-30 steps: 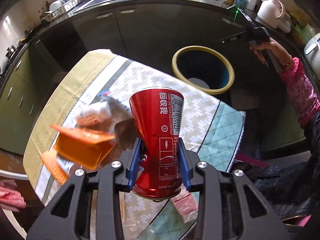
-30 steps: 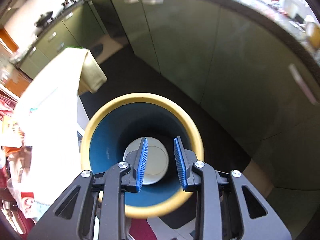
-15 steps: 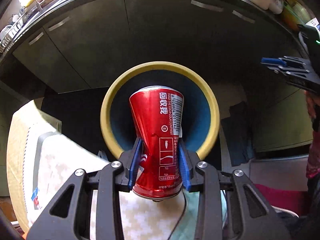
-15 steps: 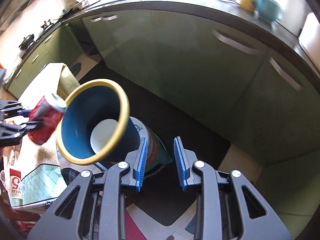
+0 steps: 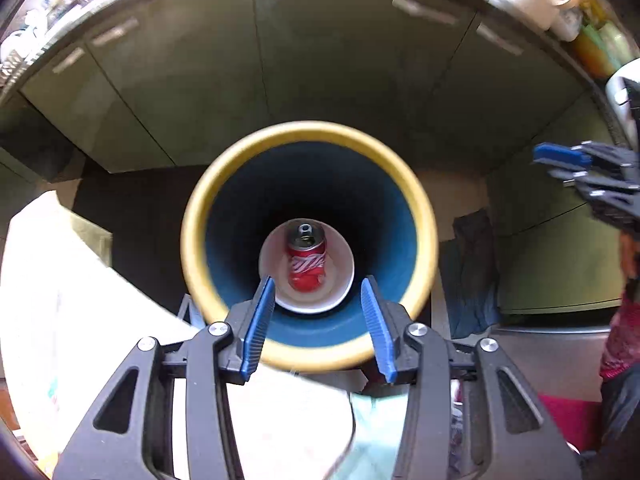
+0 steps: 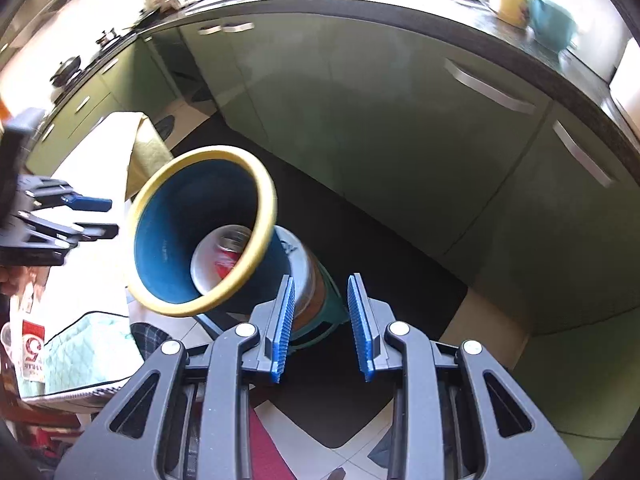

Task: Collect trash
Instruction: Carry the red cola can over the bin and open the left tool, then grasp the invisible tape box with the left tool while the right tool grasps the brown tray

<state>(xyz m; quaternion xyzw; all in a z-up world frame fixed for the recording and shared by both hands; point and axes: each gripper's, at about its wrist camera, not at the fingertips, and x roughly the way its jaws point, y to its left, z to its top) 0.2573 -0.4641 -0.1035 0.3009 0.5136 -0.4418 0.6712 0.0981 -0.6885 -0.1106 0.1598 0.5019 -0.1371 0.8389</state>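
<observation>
item: left gripper [image 5: 318,320]. fingers spread wide, nothing between them; poised directly above the mouth of the bin. half a second earlier these fingers pinched a dented red cola can; that hold is now released.

item: red cola can [image 5: 306,261]. lies at the bottom of the bin on a white disc, top end facing up toward the camera; also glimpsed, blurred, through the rim in the right wrist view [image 6: 228,260]. judged as deposited: one piece of trash collected.

item: trash bin [image 5: 200,216]. blue interior, yellow rim, standing on the floor just beside the cloth-covered worktop [image 5: 80,320] and in front of green kitchen cabinets [image 5: 320,60].

item: right gripper [image 6: 320,328]. fingers moderately parted, holding nothing; held off to the side of the bin, aimed at its base and the floor.

note: more litter is likely left on the worktop; a red-and-white packet [image 6: 32,350] shows at its edge. the next step probably calls for a return there.
</observation>
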